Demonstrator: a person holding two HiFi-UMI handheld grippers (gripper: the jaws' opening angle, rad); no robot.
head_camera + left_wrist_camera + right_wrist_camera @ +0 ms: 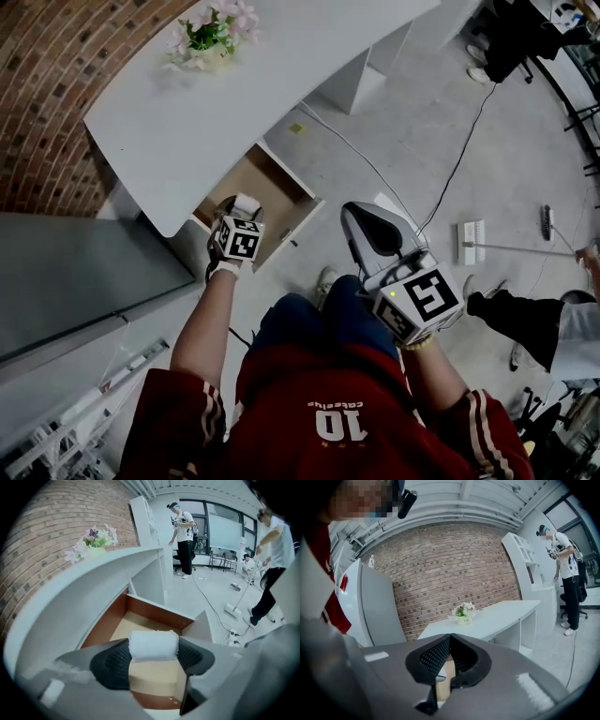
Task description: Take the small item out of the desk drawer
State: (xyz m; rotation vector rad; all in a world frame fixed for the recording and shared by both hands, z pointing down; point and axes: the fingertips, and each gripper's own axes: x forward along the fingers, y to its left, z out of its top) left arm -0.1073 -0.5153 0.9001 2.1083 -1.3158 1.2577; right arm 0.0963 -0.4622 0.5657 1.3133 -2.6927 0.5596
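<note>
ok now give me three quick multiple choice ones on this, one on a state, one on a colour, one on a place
1. The drawer is: A open B shut C taken out altogether
2. The small item in the left claw is: A white B red C black
3. The flowers stand: A on the desk B in the drawer C in the left claw
Answers: 1 A, its wooden inside shows; 2 A, the pinched piece is plainly white; 3 A, they sit on the white top.
</note>
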